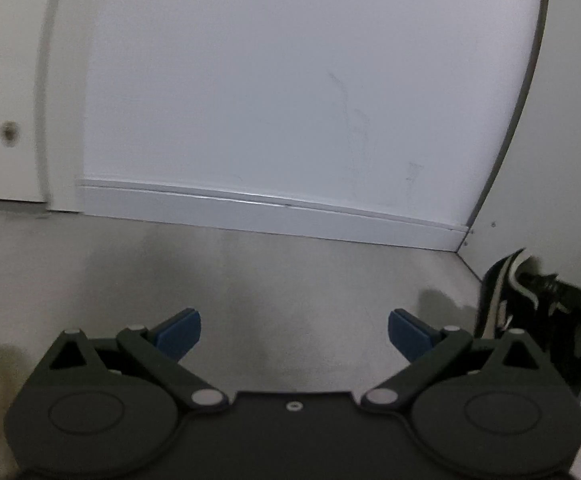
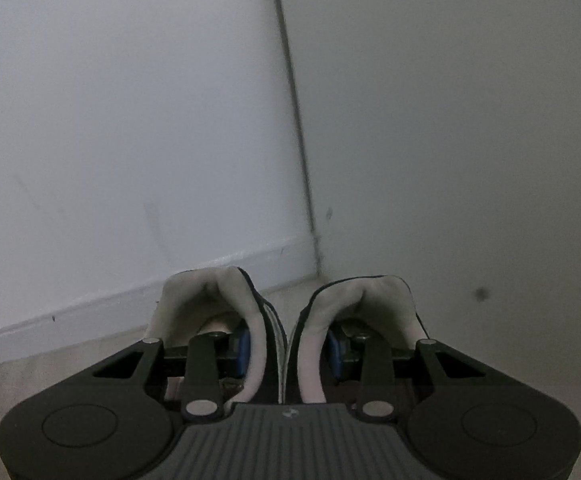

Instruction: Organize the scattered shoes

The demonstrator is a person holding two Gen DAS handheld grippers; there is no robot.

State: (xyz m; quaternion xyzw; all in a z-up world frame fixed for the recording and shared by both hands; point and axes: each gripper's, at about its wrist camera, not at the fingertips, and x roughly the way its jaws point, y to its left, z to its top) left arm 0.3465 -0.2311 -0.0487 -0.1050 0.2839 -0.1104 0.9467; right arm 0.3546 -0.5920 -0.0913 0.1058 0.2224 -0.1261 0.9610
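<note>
Right gripper (image 2: 286,350): pinching the paired shoes (image 2: 286,320) by their inner collars, near the wall corner (image 2: 318,264).
Left gripper (image 1: 294,332): gaping wide, holding nothing.

Shoes: two (image 2: 218,320) (image 2: 370,320), side by side, lower centre of the right wrist view
Grippers: two (image 1: 294,334) (image 2: 288,350)
Blue finger pads: four, two per gripper (image 1: 180,336)

A home's room corner: plain white walls (image 1: 270,80); white skirting board (image 1: 250,216); bare pale floor (image 1: 290,288).

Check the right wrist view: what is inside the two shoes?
One blue fingertip of the right gripper sits inside each of the two shoes, pinching their inner walls together. Insoles and toes are hidden.
</note>
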